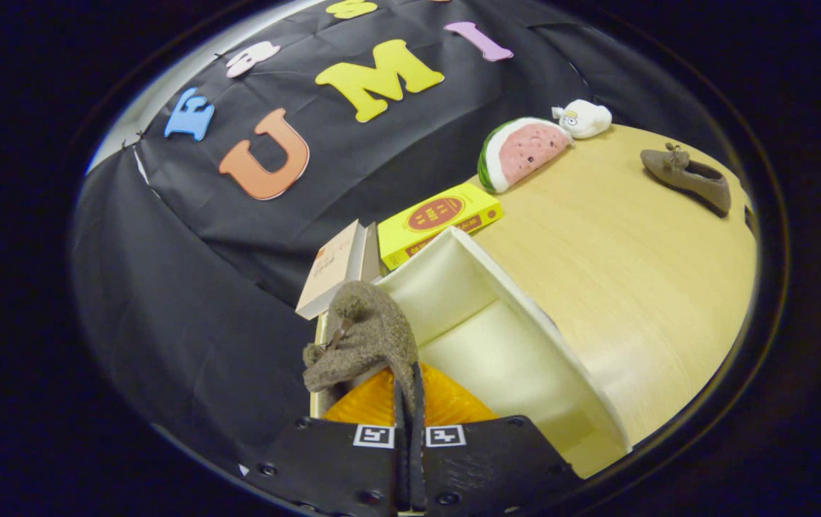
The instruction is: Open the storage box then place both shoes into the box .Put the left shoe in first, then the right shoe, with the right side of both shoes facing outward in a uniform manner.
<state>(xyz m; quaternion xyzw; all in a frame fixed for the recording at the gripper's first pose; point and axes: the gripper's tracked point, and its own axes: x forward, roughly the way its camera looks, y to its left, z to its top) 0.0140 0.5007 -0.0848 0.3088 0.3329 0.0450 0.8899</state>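
Gripper [408, 431] is pinched nearly closed on the edge of a brown shoe [367, 337]; both fingers press the thin upper between them, so the shoe hangs toe-forward just past the tips. Grabbing the collar rim makes sense: it's the only part thin enough for the jaws.

Shoe is held over the open storage box [525, 323], a cream box with its walls up and its mouth facing the tool. Orange surface [446, 406] sits under the shoe inside or at the near end of the box; can't tell what it is.

Second shoe [690, 179] lies on the wooden table [633, 273], well apart, beyond the box. So my read: box is open, first shoe is mid-placement, second not yet touched. Can't confirm left vs right from here.

Clutter behind the box: yellow box [439, 219], a book [335, 269] leaning beside it, watermelon plush [521, 152], white plush [584, 118]. Irrelevant, but the book is near the drop zone.

Next call: lower, orient side outward, release.
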